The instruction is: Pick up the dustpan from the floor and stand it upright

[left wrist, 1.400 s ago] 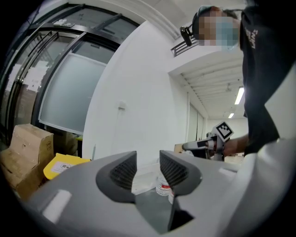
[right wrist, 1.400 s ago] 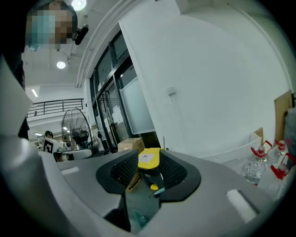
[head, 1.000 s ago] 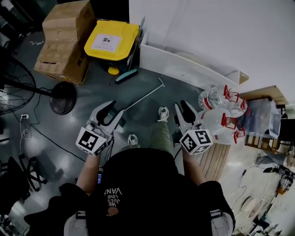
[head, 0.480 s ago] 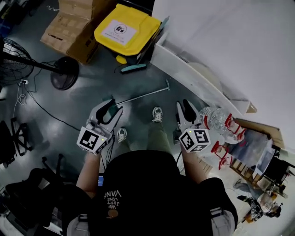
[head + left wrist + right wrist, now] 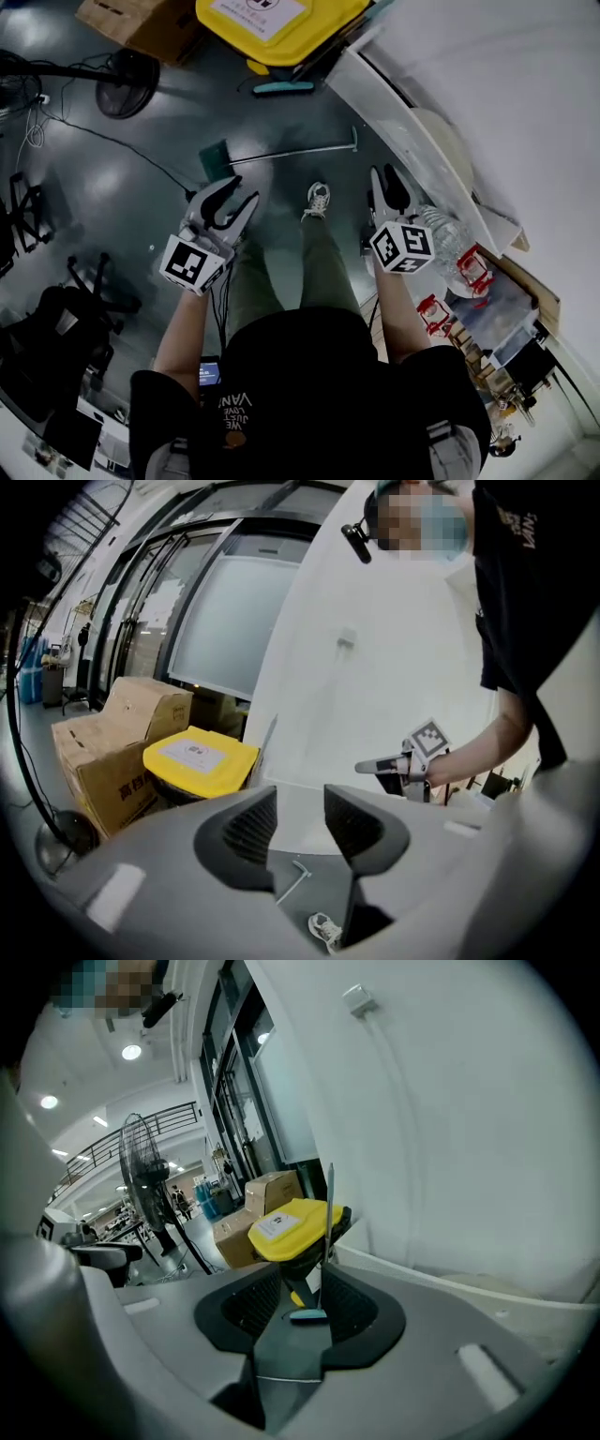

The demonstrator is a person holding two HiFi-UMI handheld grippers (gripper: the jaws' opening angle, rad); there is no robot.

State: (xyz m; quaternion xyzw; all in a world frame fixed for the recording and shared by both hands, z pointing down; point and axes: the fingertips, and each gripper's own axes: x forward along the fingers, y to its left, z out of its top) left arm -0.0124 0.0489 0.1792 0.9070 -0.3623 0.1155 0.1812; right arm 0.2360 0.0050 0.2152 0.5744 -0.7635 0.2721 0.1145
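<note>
The dustpan lies flat on the dark floor. Its teal pan (image 5: 214,157) is at the left, and its long thin handle (image 5: 295,150) runs right to a small crossbar. My left gripper (image 5: 228,199) hangs open just in front of the pan, apart from it, with nothing between its jaws. In the left gripper view the handle (image 5: 296,877) shows on the floor below the open left gripper (image 5: 300,817). My right gripper (image 5: 389,181) is open and empty, to the right of the handle's end. In its own view the right gripper (image 5: 302,1303) looks towards the bin.
A yellow-lidded bin (image 5: 277,21) and a broom with a teal head (image 5: 281,87) stand by the white wall ledge (image 5: 403,112). Cardboard boxes (image 5: 141,19) and a fan base (image 5: 131,67) with cables are at the left. Water bottles (image 5: 441,234) sit at the right, and my shoe (image 5: 319,199) is between the grippers.
Both grippers have gone down and forward towards the dustpan. The view has tilted, the bin has slid to the top edge, and the teal pan now shows beside the left gripper.
</note>
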